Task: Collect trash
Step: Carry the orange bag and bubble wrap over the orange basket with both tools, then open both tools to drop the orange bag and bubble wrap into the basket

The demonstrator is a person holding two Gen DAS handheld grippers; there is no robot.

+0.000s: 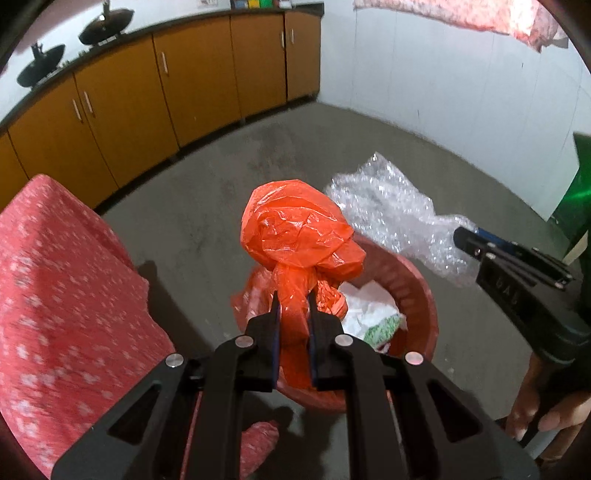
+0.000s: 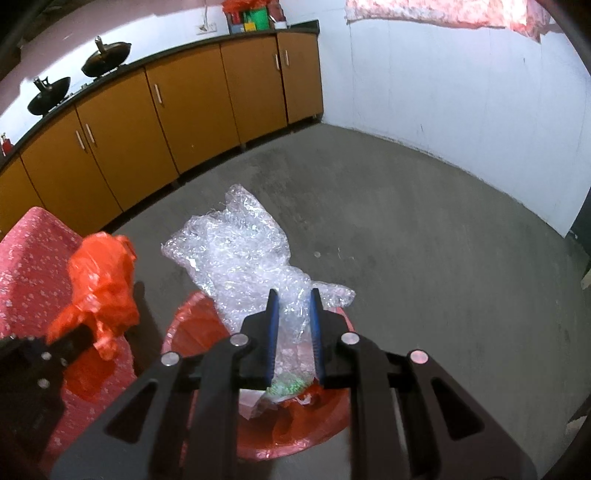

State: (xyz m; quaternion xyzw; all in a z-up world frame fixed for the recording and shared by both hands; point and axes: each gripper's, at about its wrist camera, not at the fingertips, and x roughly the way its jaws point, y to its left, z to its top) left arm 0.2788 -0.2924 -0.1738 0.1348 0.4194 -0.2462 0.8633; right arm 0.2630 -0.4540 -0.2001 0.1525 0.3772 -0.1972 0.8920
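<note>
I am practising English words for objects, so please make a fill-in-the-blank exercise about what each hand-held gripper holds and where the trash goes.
1. The left hand-held gripper is shut on an ____ plastic bag.
2. The right hand-held gripper is shut on clear ____ wrap.
3. Both pieces of trash hang above a red ____ on the floor.
4. The cabinet doors by the wall are all ____.

Missing words: orange; bubble; bin; closed

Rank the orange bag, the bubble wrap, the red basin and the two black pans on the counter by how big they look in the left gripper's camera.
1. Red basin, though partly hidden.
2. Orange bag and bubble wrap: look about alike, and the bag is nearer the camera, so unranked.
3. Black pans, far off, so real size is unsure.
</note>
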